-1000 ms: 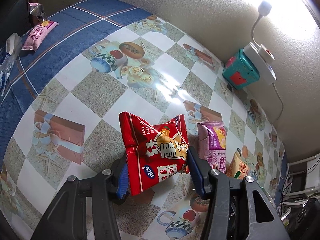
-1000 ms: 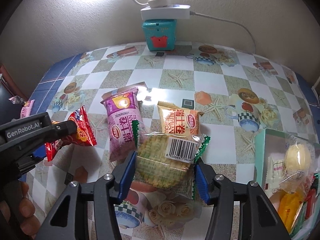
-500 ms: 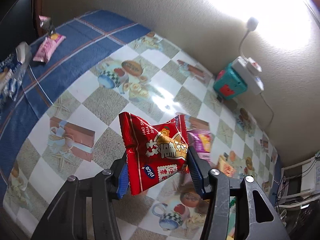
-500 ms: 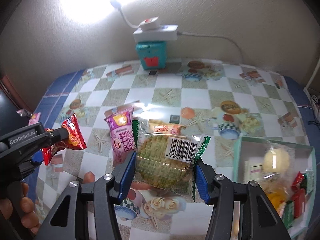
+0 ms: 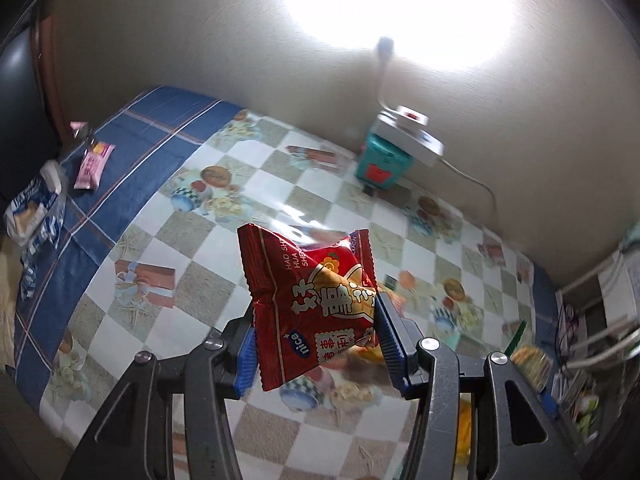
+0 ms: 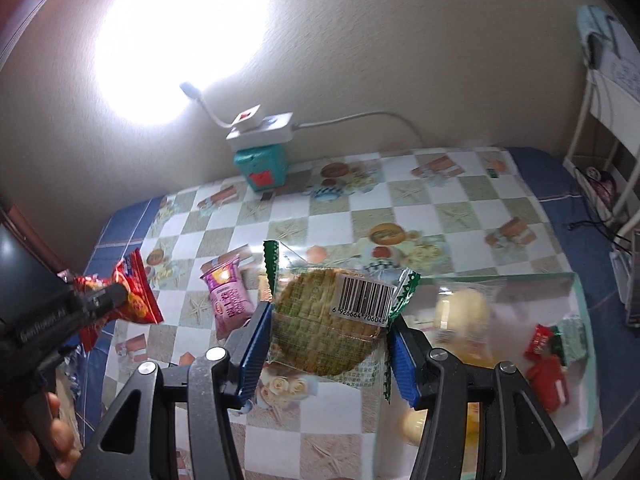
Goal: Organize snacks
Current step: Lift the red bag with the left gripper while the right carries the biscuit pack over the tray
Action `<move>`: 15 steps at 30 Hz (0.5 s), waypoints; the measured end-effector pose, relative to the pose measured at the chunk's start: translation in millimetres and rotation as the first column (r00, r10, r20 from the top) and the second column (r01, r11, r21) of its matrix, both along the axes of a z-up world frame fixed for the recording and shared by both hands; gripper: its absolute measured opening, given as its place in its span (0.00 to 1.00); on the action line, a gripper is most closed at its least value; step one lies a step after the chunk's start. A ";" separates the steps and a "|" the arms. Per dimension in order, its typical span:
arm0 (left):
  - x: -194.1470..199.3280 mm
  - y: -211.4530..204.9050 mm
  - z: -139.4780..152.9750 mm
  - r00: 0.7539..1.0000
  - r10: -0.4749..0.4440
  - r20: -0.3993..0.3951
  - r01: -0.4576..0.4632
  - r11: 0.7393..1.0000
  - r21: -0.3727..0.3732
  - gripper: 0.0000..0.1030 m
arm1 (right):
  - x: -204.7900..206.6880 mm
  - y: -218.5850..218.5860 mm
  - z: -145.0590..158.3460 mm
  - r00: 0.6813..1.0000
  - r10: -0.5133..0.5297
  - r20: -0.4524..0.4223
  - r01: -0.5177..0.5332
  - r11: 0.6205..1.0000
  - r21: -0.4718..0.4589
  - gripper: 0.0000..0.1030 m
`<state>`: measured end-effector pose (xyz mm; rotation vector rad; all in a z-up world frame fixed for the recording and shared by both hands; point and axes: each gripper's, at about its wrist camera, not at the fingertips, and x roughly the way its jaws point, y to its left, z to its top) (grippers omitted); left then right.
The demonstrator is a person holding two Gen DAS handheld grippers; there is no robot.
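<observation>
Gripping a red snack packet [image 5: 316, 304] between left gripper [image 5: 316, 340] pads, right gripper [image 6: 326, 346] clamping a green-edged cracker pack [image 6: 328, 320], snack box [image 6: 576, 280] beyond its right finger.

The red packet [image 5: 310, 308] covers the table [image 5: 192, 236] behind it, and whatever lies under its lower edge shows only as an orange-brown smear. At the right of the left wrist view the shelf [image 5: 600, 320] and a green-edged wrapper [image 5: 528, 356] are motion-blurred. In the right wrist view the cookie packet [image 6: 332, 320] hides the tray's [image 6: 576, 280] left end; the pale round snack [image 6: 464, 308] inside is blurred, and the tray's lower part sits behind the gripper frame. The left gripper's label [image 6: 40, 330] is too smeared to read. The purple packet's [image 6: 228, 300] print is illegible.
</observation>
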<state>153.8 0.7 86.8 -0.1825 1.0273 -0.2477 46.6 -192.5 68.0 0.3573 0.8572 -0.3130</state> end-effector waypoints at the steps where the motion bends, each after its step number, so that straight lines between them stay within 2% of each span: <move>1: -6.5 -5.9 3.1 1.000 -0.014 0.010 0.014 1.000 0.014 0.52 | -6.4 -5.5 4.5 1.000 -0.015 0.008 0.015 1.000 0.002 0.56; 10: -50.8 -63.1 23.4 0.988 -0.141 0.069 0.135 0.988 0.078 0.53 | -52.0 -54.5 25.8 0.989 -0.135 0.053 0.132 0.990 0.046 0.56; 11: -53.3 -66.5 25.2 0.987 -0.145 0.069 0.140 0.987 0.075 0.53 | -56.0 -59.6 26.4 0.988 -0.146 0.055 0.143 0.988 0.051 0.56; 14: -61.9 -74.4 31.0 0.991 -0.117 0.069 0.117 0.993 0.004 0.53 | -72.7 -79.6 27.9 0.979 -0.195 0.056 0.192 0.979 0.066 0.56; 15: -66.2 -81.4 31.1 0.989 -0.127 0.069 0.127 0.992 0.008 0.53 | -79.1 -86.0 27.6 0.976 -0.211 0.056 0.207 0.976 0.070 0.56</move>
